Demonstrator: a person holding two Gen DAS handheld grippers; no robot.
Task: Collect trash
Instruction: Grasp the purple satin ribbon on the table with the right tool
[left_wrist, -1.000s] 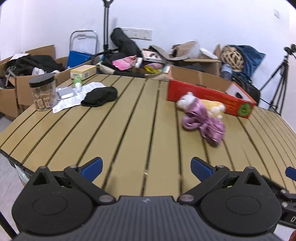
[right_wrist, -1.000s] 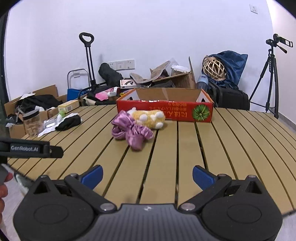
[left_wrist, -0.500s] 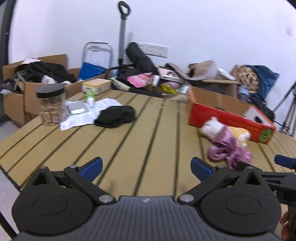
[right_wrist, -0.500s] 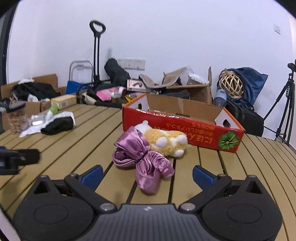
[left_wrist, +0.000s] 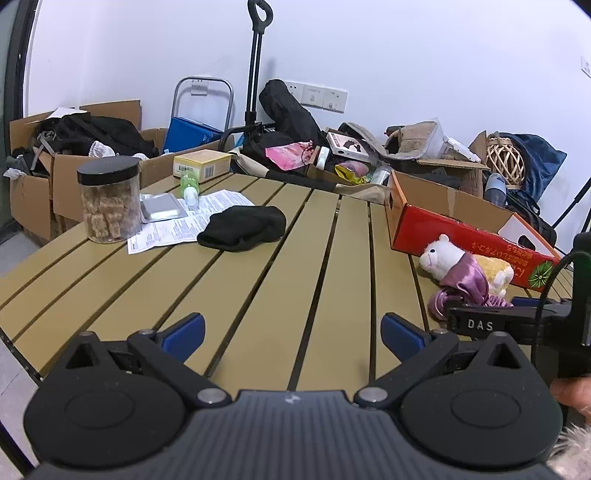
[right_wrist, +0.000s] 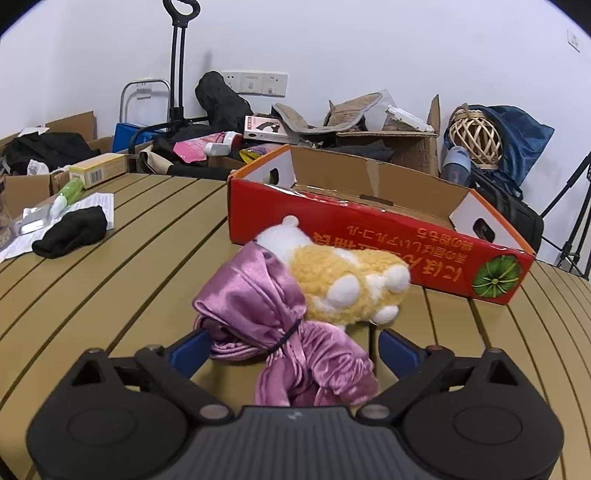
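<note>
Right gripper (right_wrist: 291, 345) just been narrowing, astride purple satin cloth (right_wrist: 273, 325) on counter (right_wrist: 147, 266), not yet pinching; could snag plush toy (right_wrist: 347, 284) leaning against it. Left gripper (left_wrist: 291, 328) apart, empty.

The left gripper (left_wrist: 291, 328) is matte black plastic: a ribbed grey-black centre plate, a round disc housing on each side of that plate, and angled link bars pinned with silver screws. Its fingers (left_wrist: 184, 328) end in blue pads. The right gripper (right_wrist: 291, 349) has the same build (blue pads, silver screws, triangular cut-outs in the outer links). Seen from the side, to the right of the left gripper's plate, it carries a black bar marked "DAS" in white and a thin black cable.
</note>
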